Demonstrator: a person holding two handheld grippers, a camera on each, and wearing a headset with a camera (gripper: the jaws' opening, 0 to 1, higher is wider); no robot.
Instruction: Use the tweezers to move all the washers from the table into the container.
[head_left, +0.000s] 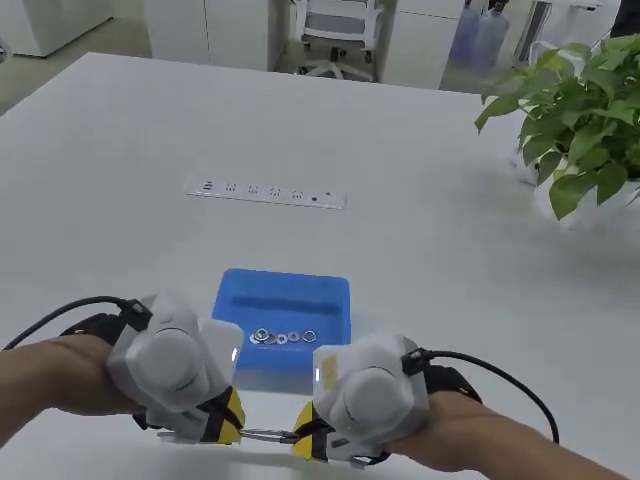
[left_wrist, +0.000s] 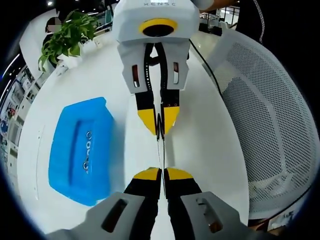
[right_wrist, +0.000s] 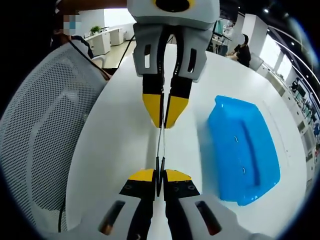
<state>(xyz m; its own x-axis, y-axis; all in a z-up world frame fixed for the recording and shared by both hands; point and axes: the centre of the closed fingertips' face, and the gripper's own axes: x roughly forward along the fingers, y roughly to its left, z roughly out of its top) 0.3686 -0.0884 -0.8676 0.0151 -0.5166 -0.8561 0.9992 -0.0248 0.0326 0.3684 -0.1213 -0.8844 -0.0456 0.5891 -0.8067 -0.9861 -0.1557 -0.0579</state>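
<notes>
A blue container (head_left: 285, 292) sits on the white table just beyond my hands, with several metal washers (head_left: 283, 337) in a row in its recess. My two grippers face each other in front of it. Thin metal tweezers (head_left: 266, 435) span the short gap between them. My left gripper (head_left: 232, 428) (left_wrist: 162, 176) is shut on one end and my right gripper (head_left: 306, 440) (right_wrist: 158, 177) is shut on the other. The tweezers (left_wrist: 161, 150) (right_wrist: 160, 142) run as a thin line between the yellow jaw tips. The container (left_wrist: 75, 150) (right_wrist: 245, 150) lies to the side with washers (left_wrist: 86, 150) (right_wrist: 243, 170) in it.
A white power strip (head_left: 265, 192) lies farther back on the table. A potted plant (head_left: 580, 110) stands at the right edge. A mesh office chair (left_wrist: 270, 125) (right_wrist: 45, 125) sits close behind the near table edge. Another chair (head_left: 340, 30) stands beyond the far edge.
</notes>
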